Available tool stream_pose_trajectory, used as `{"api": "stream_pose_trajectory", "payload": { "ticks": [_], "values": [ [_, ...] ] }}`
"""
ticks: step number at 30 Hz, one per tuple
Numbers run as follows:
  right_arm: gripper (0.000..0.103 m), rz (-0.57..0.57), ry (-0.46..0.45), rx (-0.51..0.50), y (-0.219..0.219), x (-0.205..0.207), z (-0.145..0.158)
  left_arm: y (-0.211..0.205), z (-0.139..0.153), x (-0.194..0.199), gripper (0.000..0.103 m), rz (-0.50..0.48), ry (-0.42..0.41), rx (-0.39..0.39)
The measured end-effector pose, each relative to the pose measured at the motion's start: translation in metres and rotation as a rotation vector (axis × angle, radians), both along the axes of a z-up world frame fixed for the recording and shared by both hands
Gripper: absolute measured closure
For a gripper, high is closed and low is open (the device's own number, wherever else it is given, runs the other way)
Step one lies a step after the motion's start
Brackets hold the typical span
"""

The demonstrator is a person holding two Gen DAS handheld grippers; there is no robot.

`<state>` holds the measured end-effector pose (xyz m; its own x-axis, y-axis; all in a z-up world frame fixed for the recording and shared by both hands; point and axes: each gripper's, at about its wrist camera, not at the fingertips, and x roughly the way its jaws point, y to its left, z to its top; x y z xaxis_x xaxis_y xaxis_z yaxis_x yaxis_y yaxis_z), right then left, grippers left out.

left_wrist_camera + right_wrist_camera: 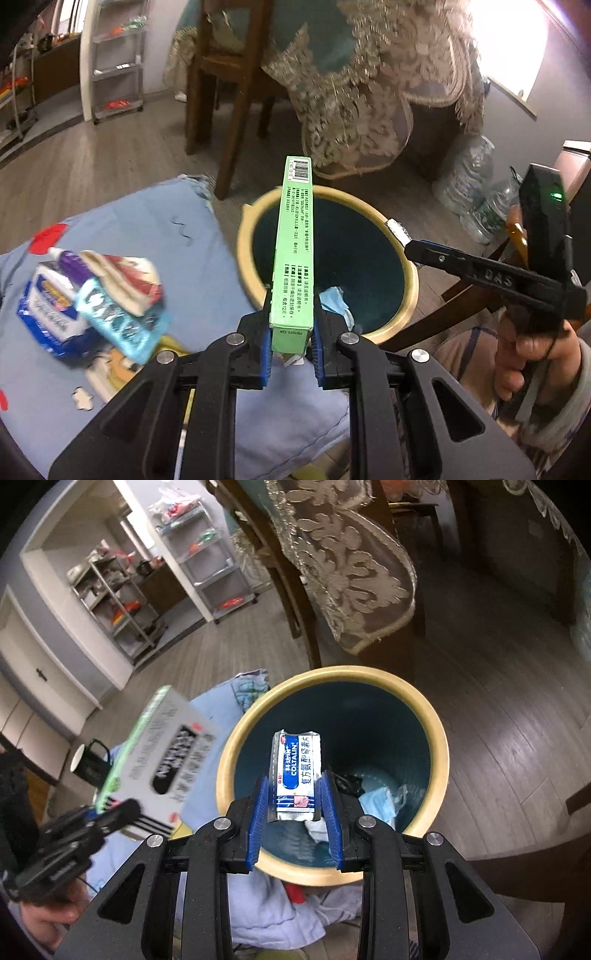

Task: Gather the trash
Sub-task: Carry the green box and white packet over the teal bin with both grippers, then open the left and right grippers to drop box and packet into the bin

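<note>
Blue pads of the left hand-held gripper [291, 343] pinch the near end of a green box [295, 251]; its long axis runs straight away from the camera, barcode end farthest, reaching out over the bin [412, 295]. Right hand-held gripper [295, 812] is clamped on a silver blister pack [295, 775], held upright directly above the bin's mouth. Inside the dark, yellow-rimmed bin lie a blue face mask [380, 801] and other crumpled scraps. More wrappers [96, 306] sit in a heap on the blue cloth [177, 236] left of the bin.
</note>
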<state>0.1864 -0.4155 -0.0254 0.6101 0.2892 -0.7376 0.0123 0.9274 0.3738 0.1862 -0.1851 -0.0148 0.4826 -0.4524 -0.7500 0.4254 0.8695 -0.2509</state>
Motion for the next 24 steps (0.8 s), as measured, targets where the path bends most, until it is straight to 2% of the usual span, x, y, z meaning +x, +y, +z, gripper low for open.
{"api": "stream_pose_trajectory", "payload": {
  "ticks": [12, 18, 22, 24],
  "values": [
    [0.072, -0.039, 0.021, 0.045, -0.012, 0.009, -0.010, -0.046, -0.034, 0.045, 0.085, 0.025, 0.141, -0.016],
    [0.072, -0.046, 0.032, 0.042, -0.010, 0.014, -0.013, -0.044, -0.037, 0.047, 0.065, 0.045, 0.144, 0.000],
    [0.072, -0.050, 0.044, 0.039, -0.011, 0.015, -0.015, -0.033, -0.034, 0.044, 0.063, 0.058, 0.133, 0.003],
    [0.072, -0.054, 0.056, 0.035, -0.011, 0.017, -0.016, -0.024, -0.032, 0.041, 0.052, 0.069, 0.124, -0.001]
  ]
}}
